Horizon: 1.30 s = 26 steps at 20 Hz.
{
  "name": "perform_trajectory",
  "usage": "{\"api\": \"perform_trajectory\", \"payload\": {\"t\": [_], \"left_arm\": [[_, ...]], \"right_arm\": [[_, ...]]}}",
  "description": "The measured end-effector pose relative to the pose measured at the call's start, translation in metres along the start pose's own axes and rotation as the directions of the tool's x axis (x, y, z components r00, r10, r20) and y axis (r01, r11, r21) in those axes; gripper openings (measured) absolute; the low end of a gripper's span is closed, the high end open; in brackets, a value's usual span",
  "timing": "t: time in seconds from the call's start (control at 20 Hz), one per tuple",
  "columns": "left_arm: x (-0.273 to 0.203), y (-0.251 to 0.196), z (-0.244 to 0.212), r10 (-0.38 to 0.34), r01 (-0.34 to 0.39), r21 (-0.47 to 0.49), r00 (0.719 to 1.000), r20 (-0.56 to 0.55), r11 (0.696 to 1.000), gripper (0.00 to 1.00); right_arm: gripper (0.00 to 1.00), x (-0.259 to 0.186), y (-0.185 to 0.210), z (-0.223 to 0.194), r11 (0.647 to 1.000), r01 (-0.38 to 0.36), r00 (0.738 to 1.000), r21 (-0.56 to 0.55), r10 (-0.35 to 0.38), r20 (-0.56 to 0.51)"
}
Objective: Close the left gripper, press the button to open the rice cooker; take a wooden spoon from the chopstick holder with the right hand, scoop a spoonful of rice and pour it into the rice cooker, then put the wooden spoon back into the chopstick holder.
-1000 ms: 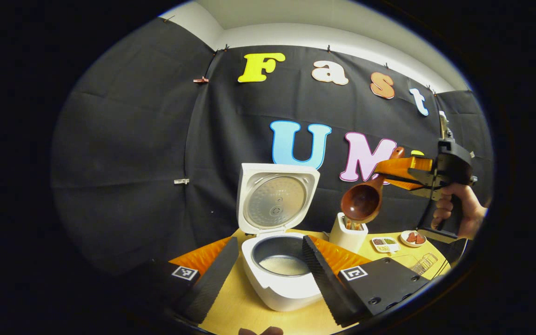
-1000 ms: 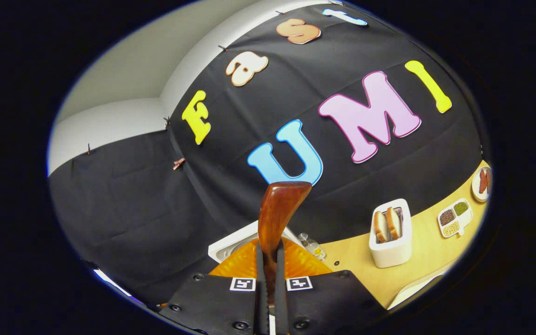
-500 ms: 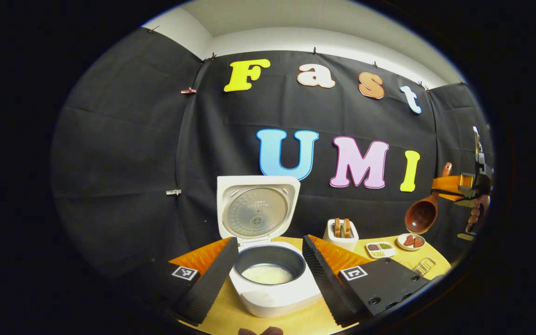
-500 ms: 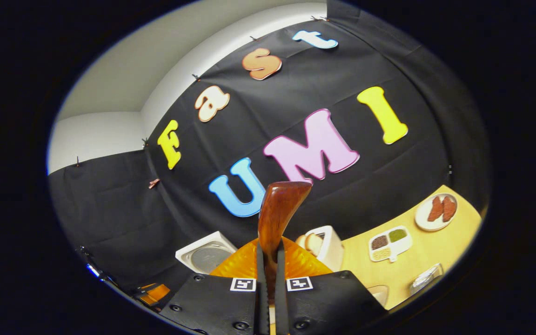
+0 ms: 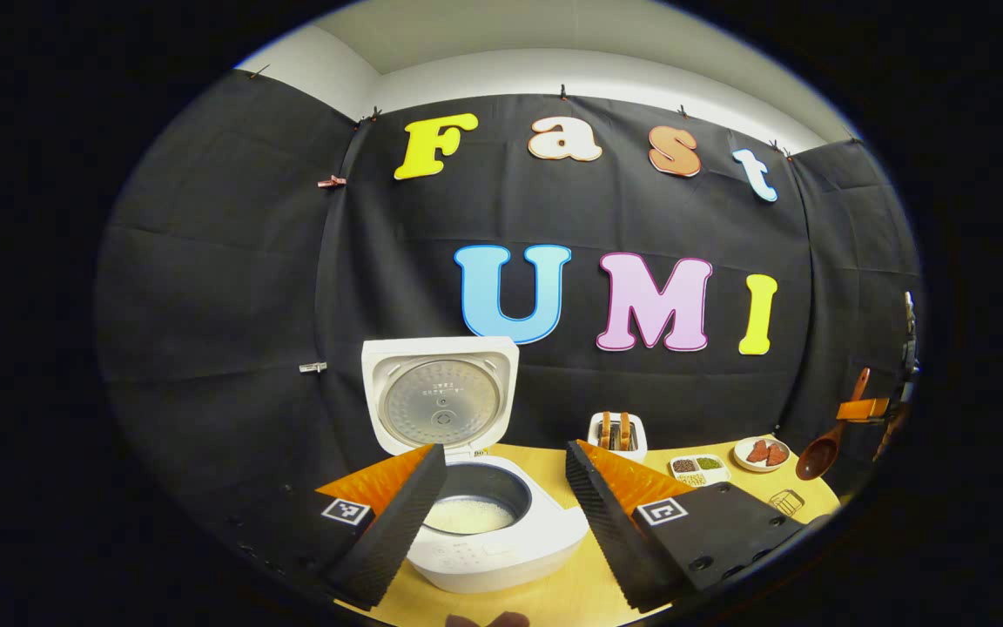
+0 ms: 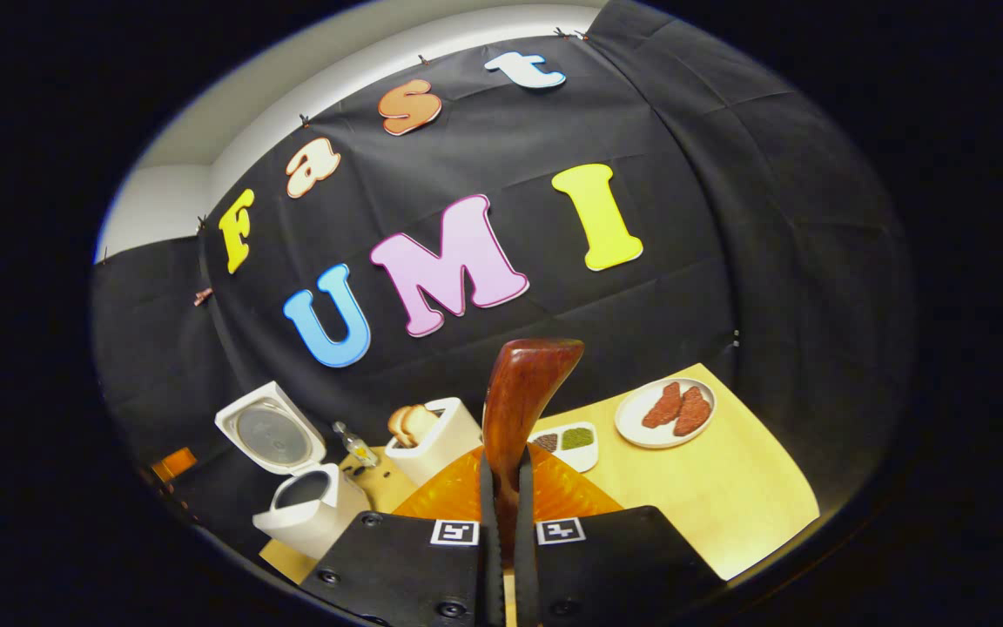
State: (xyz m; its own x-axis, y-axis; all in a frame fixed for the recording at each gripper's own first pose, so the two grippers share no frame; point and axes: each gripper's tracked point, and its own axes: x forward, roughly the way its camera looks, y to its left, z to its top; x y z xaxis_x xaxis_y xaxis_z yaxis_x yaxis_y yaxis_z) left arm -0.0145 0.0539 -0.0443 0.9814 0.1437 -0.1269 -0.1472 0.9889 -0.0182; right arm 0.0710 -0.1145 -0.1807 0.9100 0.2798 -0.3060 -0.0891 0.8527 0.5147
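raised rice cooker lid (image 5: 440,402) blocks rear approach, pot mouth (image 5: 474,496) open above, chopstick holder (image 5: 617,434) seemingly well apart

the right hand-held gripper (image 5: 869,408) has carried the wooden spoon (image 5: 822,450) away from the rice cooker (image 5: 488,531)

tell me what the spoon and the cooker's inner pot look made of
Spoon: wood by the look, reddish-brown with a glossy, varnished sheen on the handle. Inner pot of the rice cooker: probably metal with a dark grey, matte coating; the exact material stays open.
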Motion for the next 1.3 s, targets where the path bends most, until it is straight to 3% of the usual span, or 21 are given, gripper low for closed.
{"api": "perform_trajectory", "payload": {"t": [0.4,0.8,0.95,1.05,1.15,1.25,1.3], "left_arm": [[-0.004,-0.020,0.009,0.028,-0.028,0.028,1.000,-0.009,0.999,0.95],[-0.001,-0.012,0.017,0.047,-0.047,0.032,0.999,-0.005,0.998,0.95],[0.001,-0.009,0.021,0.047,-0.047,0.028,0.999,0.005,0.998,0.95],[0.006,-0.005,0.028,0.048,-0.049,0.025,0.999,0.022,0.998,0.95],[0.012,-0.004,0.034,0.043,-0.044,0.019,0.998,0.037,0.999,0.95],[0.023,0.000,0.045,0.040,-0.041,0.022,0.997,0.060,0.999,0.95],[0.029,0.000,0.051,0.037,-0.039,0.024,0.997,0.073,0.999,0.95]], "right_arm": [[0.09,0.031,-0.058,-0.084,0.995,0.064,0.986,-0.072,-0.074,-0.146],[0.10,0.046,-0.091,-0.137,0.990,0.140,0.963,0.017,-0.132,-0.236],[0.13,0.045,-0.088,-0.142,0.989,0.127,0.963,0.068,-0.107,-0.248],[0.16,0.045,-0.094,-0.137,0.984,0.153,0.961,0.089,-0.127,-0.247],[0.29,0.042,-0.101,-0.135,0.979,0.184,0.958,0.085,-0.159,-0.240],[0.30,0.034,-0.101,-0.132,0.977,0.203,0.955,0.070,-0.181,-0.235],[0.65,0.029,-0.104,-0.132,0.975,0.217,0.953,0.058,-0.198,-0.231]]}}
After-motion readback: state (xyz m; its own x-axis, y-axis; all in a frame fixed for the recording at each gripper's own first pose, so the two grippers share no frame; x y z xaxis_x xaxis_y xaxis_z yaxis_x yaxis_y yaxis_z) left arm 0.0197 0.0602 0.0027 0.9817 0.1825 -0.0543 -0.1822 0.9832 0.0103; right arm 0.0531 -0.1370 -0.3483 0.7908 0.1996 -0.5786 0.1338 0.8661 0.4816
